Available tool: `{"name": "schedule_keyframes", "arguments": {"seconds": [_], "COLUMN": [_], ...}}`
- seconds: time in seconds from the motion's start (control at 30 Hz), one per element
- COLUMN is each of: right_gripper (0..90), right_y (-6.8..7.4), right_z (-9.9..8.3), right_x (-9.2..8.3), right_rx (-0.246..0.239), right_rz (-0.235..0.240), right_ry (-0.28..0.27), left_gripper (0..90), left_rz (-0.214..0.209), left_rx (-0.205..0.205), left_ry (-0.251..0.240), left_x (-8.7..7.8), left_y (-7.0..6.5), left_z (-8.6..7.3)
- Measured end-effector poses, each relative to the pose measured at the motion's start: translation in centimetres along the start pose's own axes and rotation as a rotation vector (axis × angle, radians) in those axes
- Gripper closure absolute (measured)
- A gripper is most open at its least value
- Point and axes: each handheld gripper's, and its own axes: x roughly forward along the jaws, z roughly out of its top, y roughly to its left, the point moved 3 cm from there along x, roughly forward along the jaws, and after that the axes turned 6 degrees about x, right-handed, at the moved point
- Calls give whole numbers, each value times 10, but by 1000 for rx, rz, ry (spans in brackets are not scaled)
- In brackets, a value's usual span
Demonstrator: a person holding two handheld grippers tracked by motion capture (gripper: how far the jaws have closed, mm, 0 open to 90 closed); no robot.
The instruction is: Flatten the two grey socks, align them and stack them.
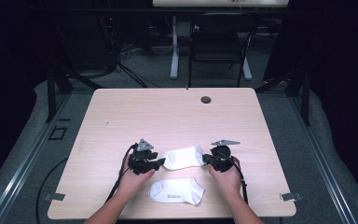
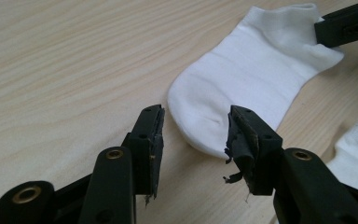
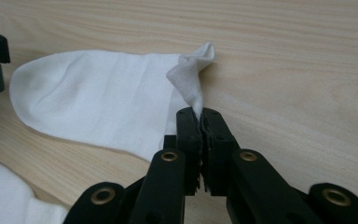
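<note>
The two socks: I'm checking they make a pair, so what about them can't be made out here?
- Near sock, high view: its printed marking is too small to read.
- Near sock, gripper views: cut off by the frame edges.
- Far sock, right gripper view: its cuff edge is hidden inside the right gripper's shut jaws.

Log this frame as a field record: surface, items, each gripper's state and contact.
surface: light wooden table
items: two white ankle socks
far sock: lies flat between the two grippers
near sock: flat near the table's front edge, untouched
right gripper: shut, pinching the far sock's cuff edge, cuff lifted a little
left gripper: open, jaws at the far sock's toe end, pads not pressing it
table hole: near the far edge
</note>
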Motion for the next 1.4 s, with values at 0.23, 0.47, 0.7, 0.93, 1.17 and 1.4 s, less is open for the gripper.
{"name": "schedule_keyframes", "arguments": {"seconds": [0.23,0.47,0.7,0.93,1.17,1.4], "right_gripper": [871,876,879,879,874,799], "right_y": [-1,-3,-1,4,11,13], "right_z": [-1,-3,-4,-6,-11,-17], "right_x": [-1,-1,-5,-8,-7,-7], "right_rx": [1,8,-13,-41,-59,-82], "right_rz": [5,10,10,19,38,19], "right_ry": [-7,-7,2,21,38,64], "left_gripper": [682,879,900,900,900,900], "left_rz": [-5,3,8,14,19,20], "left_rx": [6,31,38,33,28,23], "left_ry": [29,57,53,55,62,63], "left_x": [8,11,7,0,-7,-13], "left_y": [-3,-3,0,7,13,16], "left_z": [0,-3,-3,-5,-11,-16]}}
